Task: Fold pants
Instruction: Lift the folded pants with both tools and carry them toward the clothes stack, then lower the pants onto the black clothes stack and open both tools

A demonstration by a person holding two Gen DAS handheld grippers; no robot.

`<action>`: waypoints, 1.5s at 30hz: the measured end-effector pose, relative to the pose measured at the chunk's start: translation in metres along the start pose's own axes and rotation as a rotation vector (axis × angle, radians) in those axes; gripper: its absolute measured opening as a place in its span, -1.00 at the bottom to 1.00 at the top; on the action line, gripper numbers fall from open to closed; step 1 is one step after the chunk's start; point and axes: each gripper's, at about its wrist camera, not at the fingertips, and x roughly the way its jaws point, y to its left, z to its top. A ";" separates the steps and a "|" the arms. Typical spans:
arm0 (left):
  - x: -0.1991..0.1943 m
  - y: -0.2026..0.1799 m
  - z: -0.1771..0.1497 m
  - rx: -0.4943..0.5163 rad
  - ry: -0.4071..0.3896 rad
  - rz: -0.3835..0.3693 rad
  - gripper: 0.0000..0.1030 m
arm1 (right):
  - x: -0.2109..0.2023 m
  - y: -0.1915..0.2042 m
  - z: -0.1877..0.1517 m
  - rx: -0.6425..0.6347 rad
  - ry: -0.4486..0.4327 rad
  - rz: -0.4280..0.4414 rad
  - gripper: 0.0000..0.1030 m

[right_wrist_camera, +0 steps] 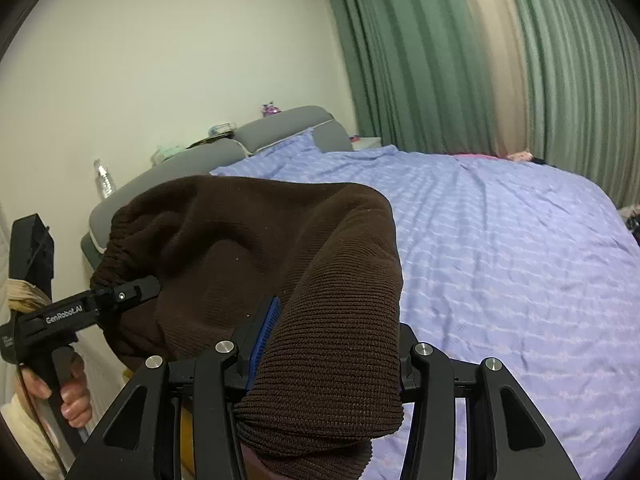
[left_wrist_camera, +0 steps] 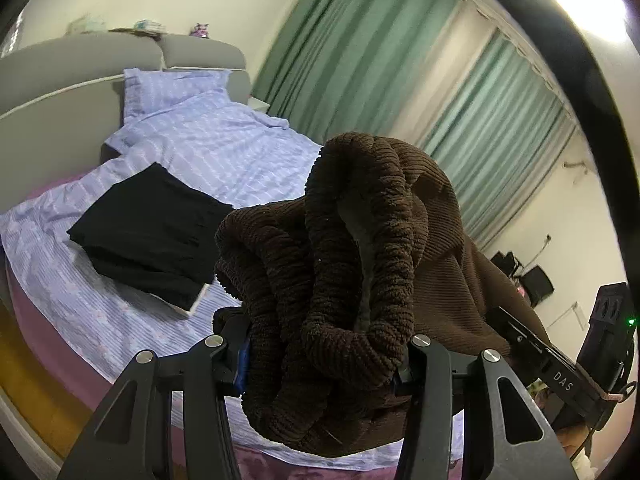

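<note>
Brown ribbed knit pants hang bunched in the air above the bed, held between both grippers. In the left wrist view my left gripper is shut on the gathered elastic waistband, which bulges up between the fingers. In the right wrist view my right gripper is shut on a thick fold of the same pants. The left gripper shows at the left of that view, clamped on the waistband edge, with a hand on its handle. The right gripper juts from under the cloth at the right of the left wrist view.
A bed with a lilac striped sheet lies below. A folded black garment rests on it near the foot, and a pillow leans on the grey headboard. Green curtains hang behind. A water bottle stands by the headboard.
</note>
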 end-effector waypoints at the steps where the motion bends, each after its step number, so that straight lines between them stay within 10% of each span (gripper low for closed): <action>1: 0.000 0.009 0.006 -0.004 -0.006 -0.002 -0.07 | 0.007 0.008 0.004 -0.008 -0.003 0.005 -0.10; 23: 0.136 0.269 0.224 0.151 0.221 -0.124 -0.07 | 0.257 0.156 0.070 0.087 0.036 -0.161 -0.11; 37: 0.291 0.339 0.219 0.203 0.465 -0.052 -0.04 | 0.429 0.136 0.046 0.126 0.300 -0.302 -0.09; 45: 0.302 0.378 0.191 0.150 0.616 0.136 0.47 | 0.457 0.131 0.018 0.175 0.468 -0.306 0.32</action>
